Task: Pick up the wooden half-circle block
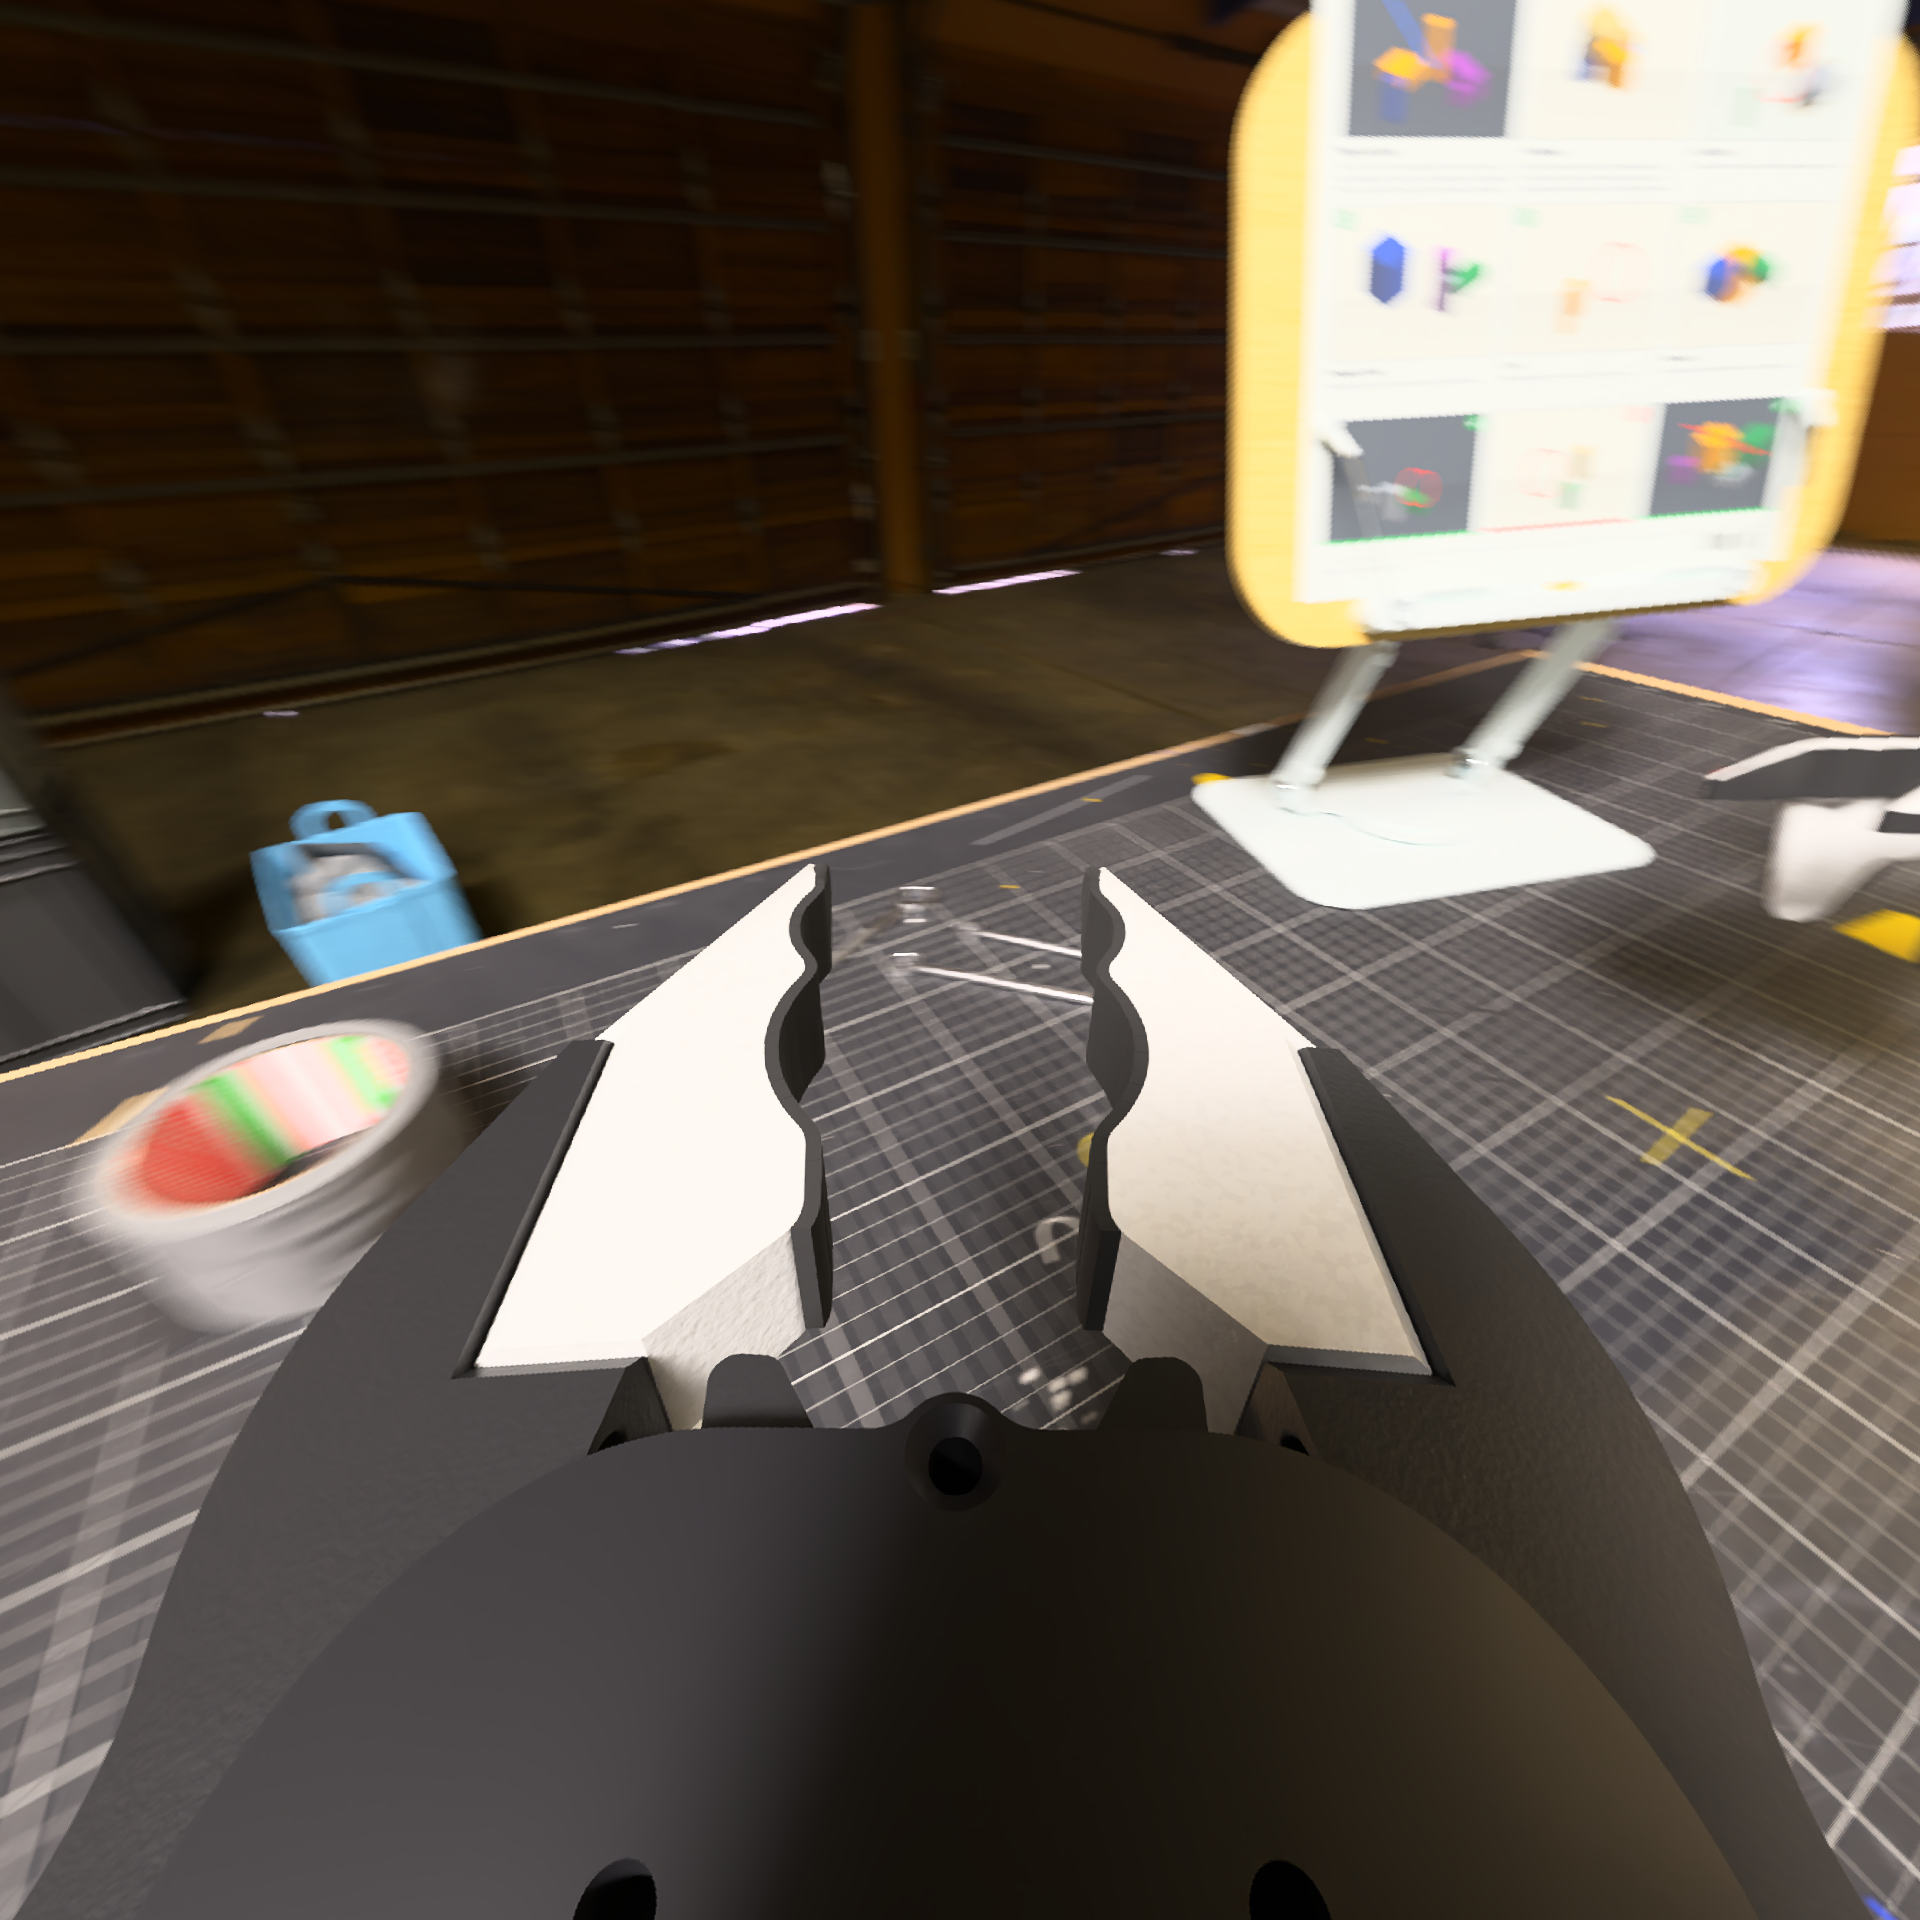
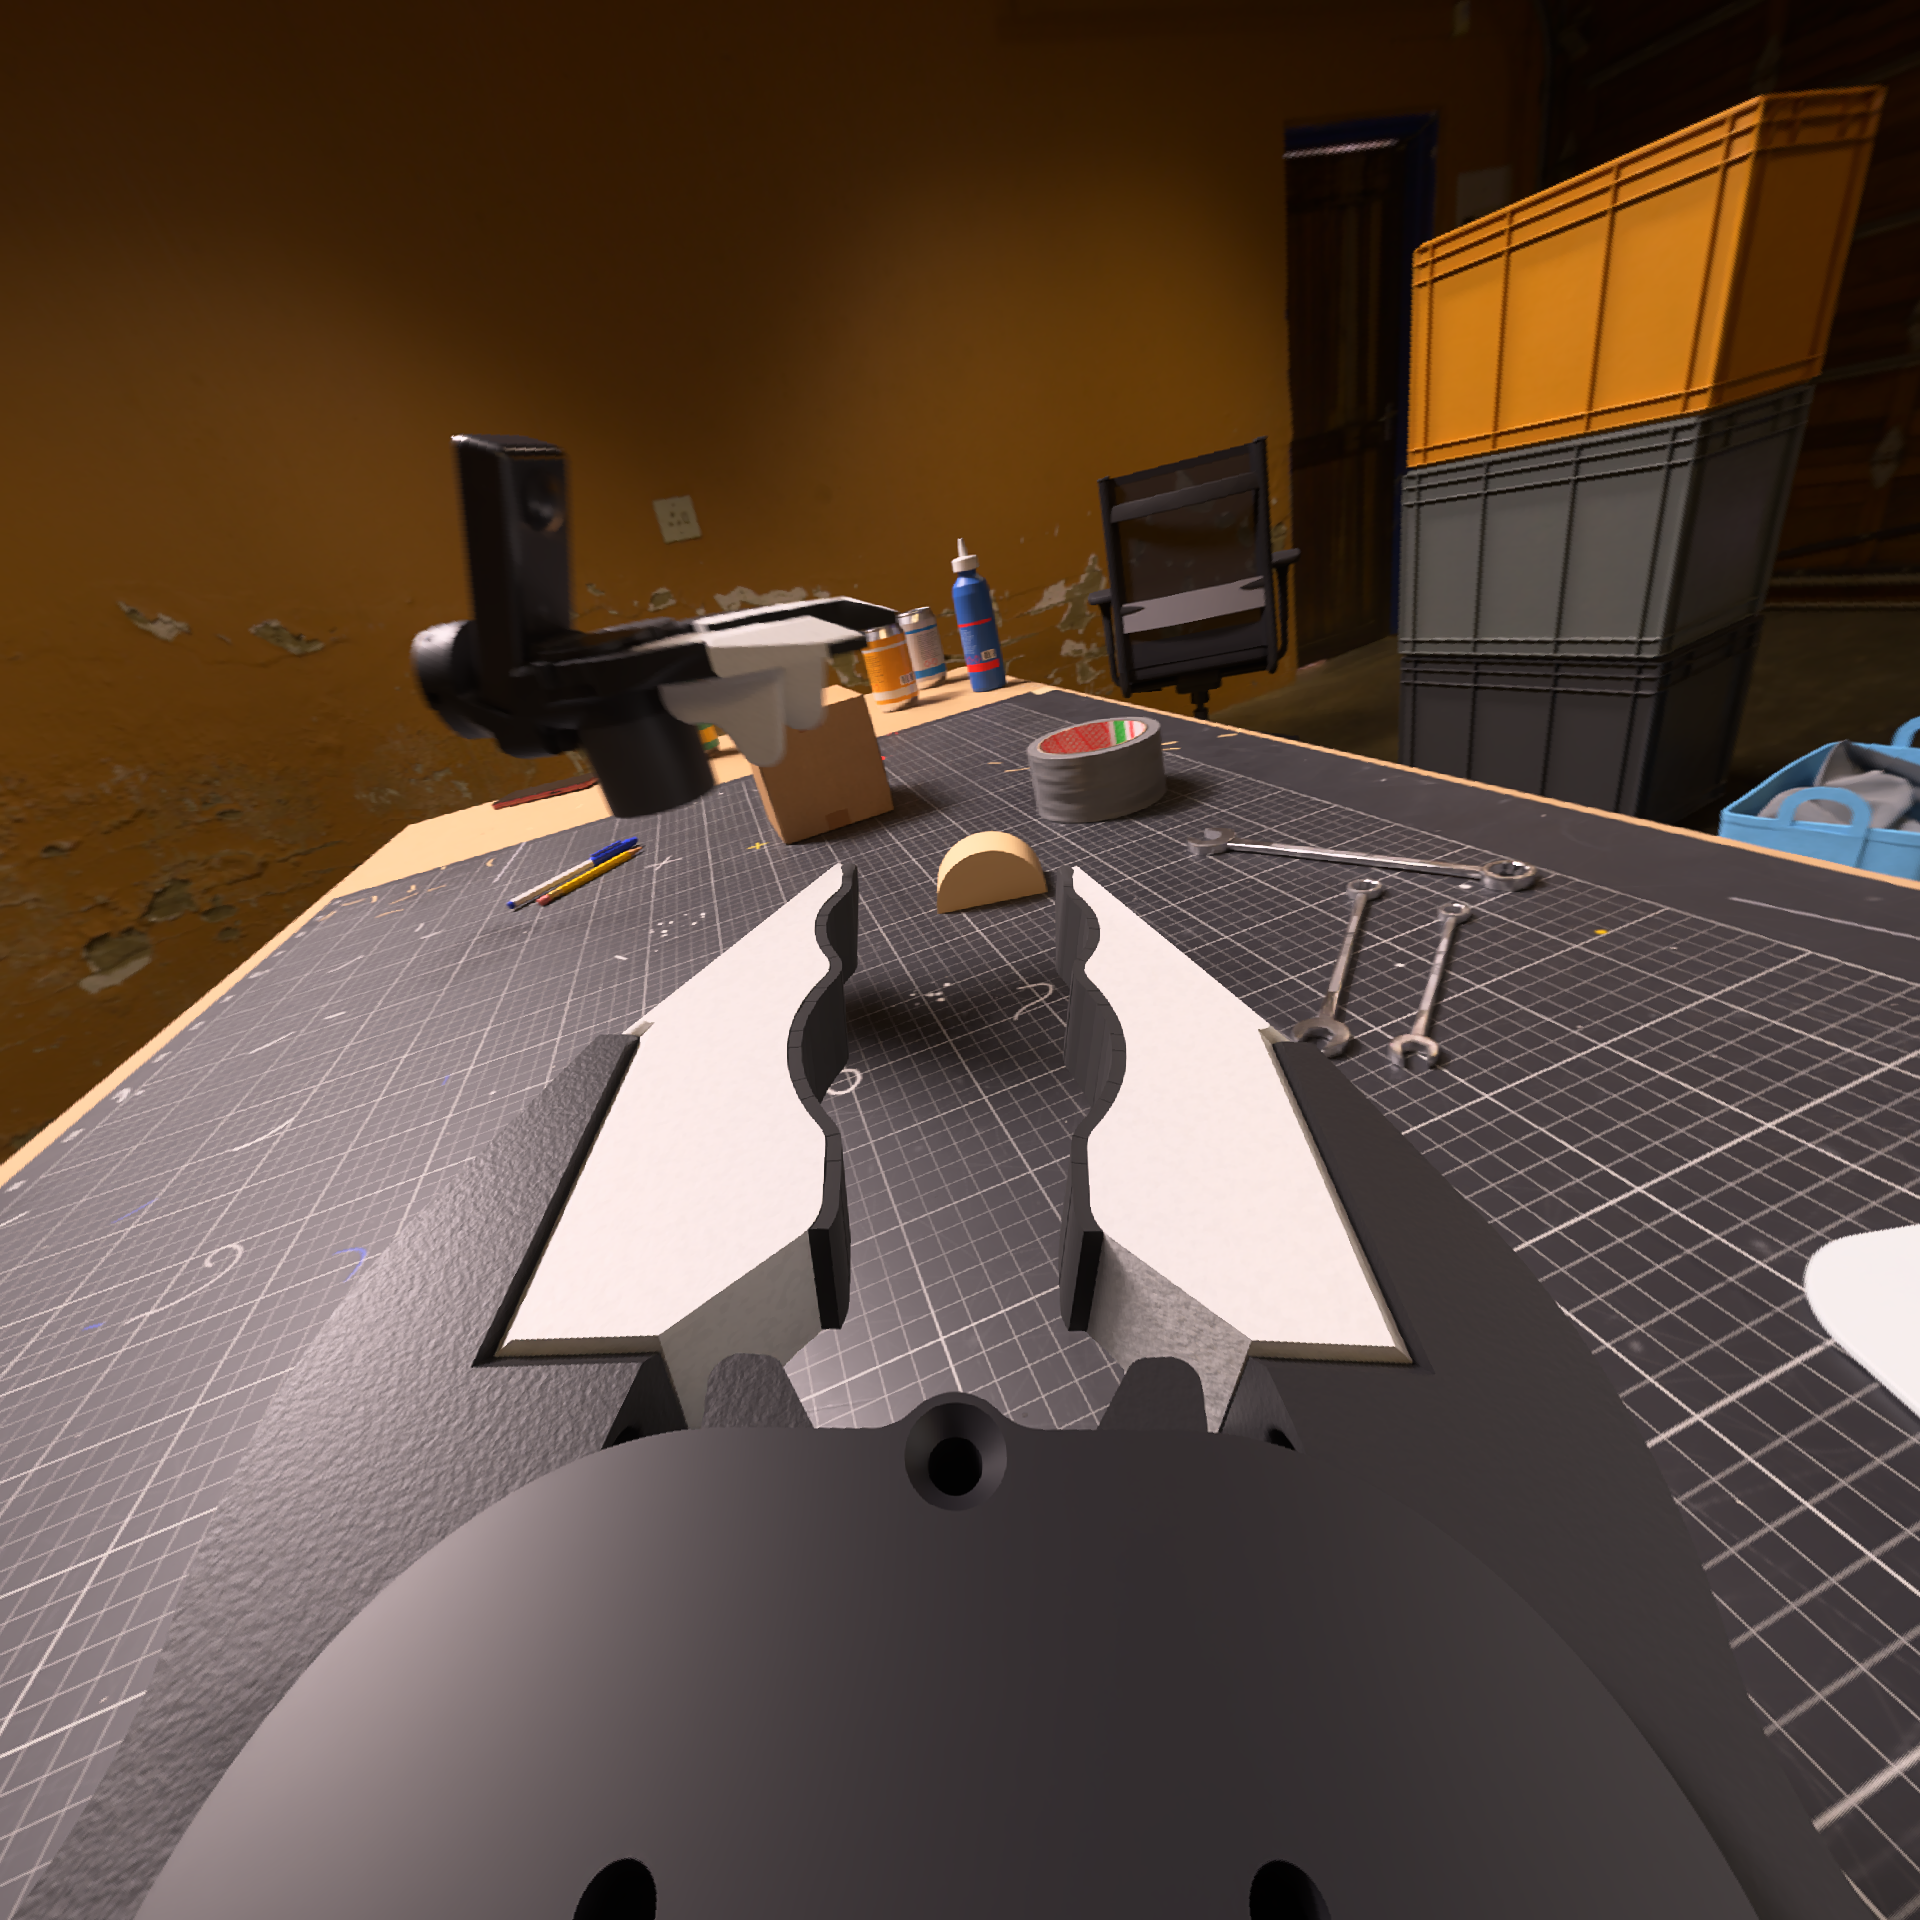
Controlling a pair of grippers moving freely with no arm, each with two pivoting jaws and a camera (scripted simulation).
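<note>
Block point(image 2: 989, 871): smooth tan wooden half-circle, flat side down | right tongs point(image 2: 958, 894): wide, empty | left tongs point(image 1: 956, 894): wide, empty

Each gripper point(image 2: 958, 883) has a rounded matte black body with a screw hole at centre. Its two white fingers point(image 2: 717, 1122) are wedge-shaped, with wavy black inner pads point(image 2: 831, 997).
</note>
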